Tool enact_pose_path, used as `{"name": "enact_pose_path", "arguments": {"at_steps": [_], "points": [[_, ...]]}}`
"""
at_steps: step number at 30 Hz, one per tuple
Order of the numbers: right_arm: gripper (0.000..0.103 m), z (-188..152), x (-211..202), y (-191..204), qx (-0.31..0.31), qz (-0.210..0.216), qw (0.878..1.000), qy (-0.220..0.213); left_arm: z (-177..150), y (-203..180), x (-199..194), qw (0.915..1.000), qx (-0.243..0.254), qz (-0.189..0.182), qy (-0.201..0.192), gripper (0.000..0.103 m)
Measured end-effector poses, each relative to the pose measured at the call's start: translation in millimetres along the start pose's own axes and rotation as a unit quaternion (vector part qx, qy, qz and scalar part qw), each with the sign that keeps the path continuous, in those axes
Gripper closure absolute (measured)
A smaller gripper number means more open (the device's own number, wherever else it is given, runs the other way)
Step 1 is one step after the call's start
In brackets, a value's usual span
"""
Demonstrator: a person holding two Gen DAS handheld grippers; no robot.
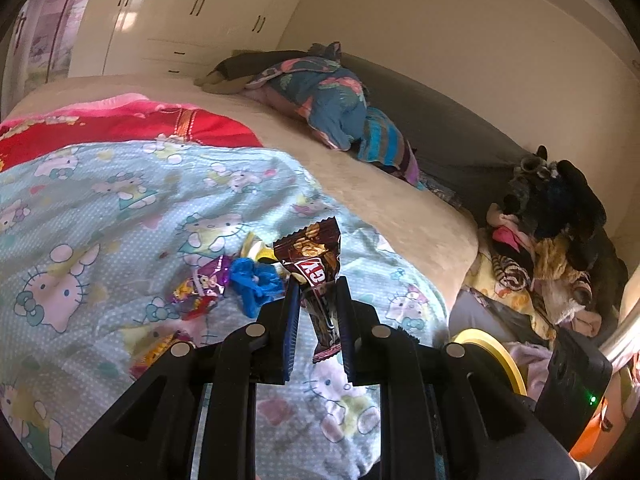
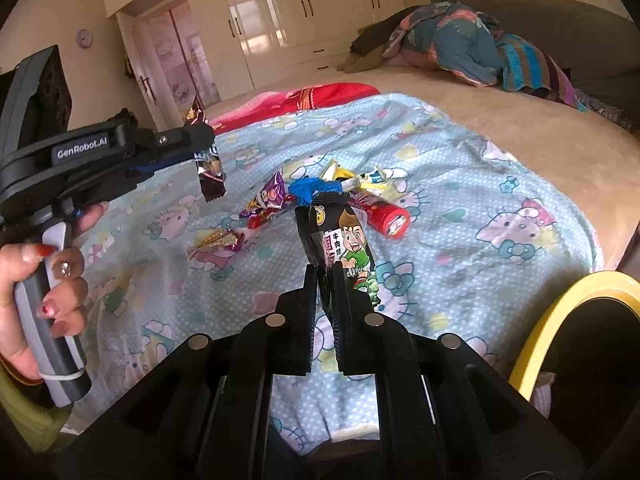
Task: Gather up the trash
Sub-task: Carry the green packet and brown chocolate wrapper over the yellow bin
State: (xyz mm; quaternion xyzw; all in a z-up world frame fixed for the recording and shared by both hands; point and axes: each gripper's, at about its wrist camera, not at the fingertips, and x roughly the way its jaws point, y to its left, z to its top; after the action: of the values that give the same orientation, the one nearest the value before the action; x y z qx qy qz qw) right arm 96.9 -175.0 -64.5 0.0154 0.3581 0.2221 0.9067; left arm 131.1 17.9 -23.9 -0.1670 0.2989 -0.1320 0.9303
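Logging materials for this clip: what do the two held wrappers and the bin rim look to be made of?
Brown wrapper in the left gripper: glossy printed plastic film, crinkled, crimped ends. Black cartoon packet in the right gripper: similar shiny film, probably foil-lined. Yellow bin rim: smooth moulded plastic, apparently.

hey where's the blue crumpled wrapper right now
The blue crumpled wrapper lies on the Hello Kitty blanket, mid-pile in both views, between the purple wrapper and the yellow wrapper.

Both cams sit on grippers, close above the blanket (image 1: 100, 200), facing fwd over the bed twd the wardrobe (image 2: 304, 12). Shared: wrappers (image 2: 264, 204), blanket. Right cam also sees the left gripper (image 2: 200, 136).
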Motion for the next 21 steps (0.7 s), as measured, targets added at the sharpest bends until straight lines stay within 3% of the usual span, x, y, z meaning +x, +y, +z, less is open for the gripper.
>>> {"name": "enact_pose_path", "arguments": {"at_steps": [21], "points": [[0.098, 0, -39, -23, 0.026, -0.029, 0.999, -0.025, -12, -42, -9, 0.9983, 0.045, -0.036, 0.014, 0.086]]}}
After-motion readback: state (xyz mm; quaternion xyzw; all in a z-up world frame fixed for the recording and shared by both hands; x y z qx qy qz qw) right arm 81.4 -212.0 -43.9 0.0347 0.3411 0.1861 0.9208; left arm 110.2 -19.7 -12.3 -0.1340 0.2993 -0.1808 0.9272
